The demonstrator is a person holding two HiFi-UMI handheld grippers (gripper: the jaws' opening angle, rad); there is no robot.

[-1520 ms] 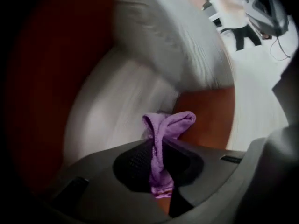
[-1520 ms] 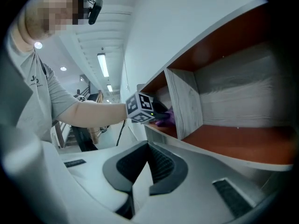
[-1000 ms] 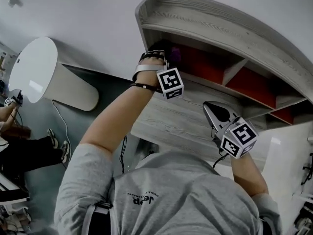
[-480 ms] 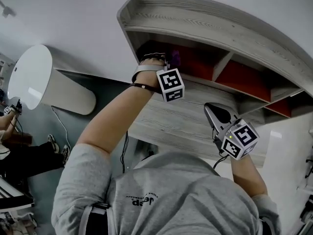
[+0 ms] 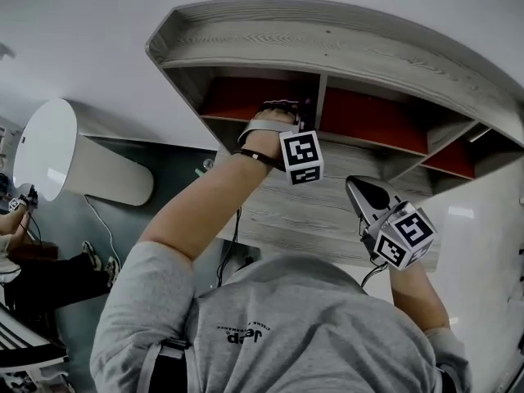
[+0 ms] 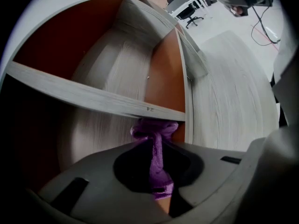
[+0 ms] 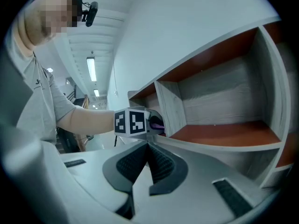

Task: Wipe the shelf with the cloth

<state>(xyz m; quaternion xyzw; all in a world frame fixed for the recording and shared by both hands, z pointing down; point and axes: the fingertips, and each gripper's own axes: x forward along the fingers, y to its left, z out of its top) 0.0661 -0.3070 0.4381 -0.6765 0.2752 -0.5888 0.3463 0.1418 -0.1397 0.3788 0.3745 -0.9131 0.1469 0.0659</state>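
The left gripper [image 6: 156,183] had its fingers pinching the purple cloth [image 6: 155,143], whose length ran along them, bunched end against the shelf [image 6: 93,98] divider's edge. The right gripper [image 7: 148,169] had its fingers pressed together, empty.

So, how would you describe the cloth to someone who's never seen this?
Find the grey wood shelf unit with red-brown back panels. At the front edge of its upright divider, the left gripper is shut on the cloth: a small purple bunch, the only purple thing there.
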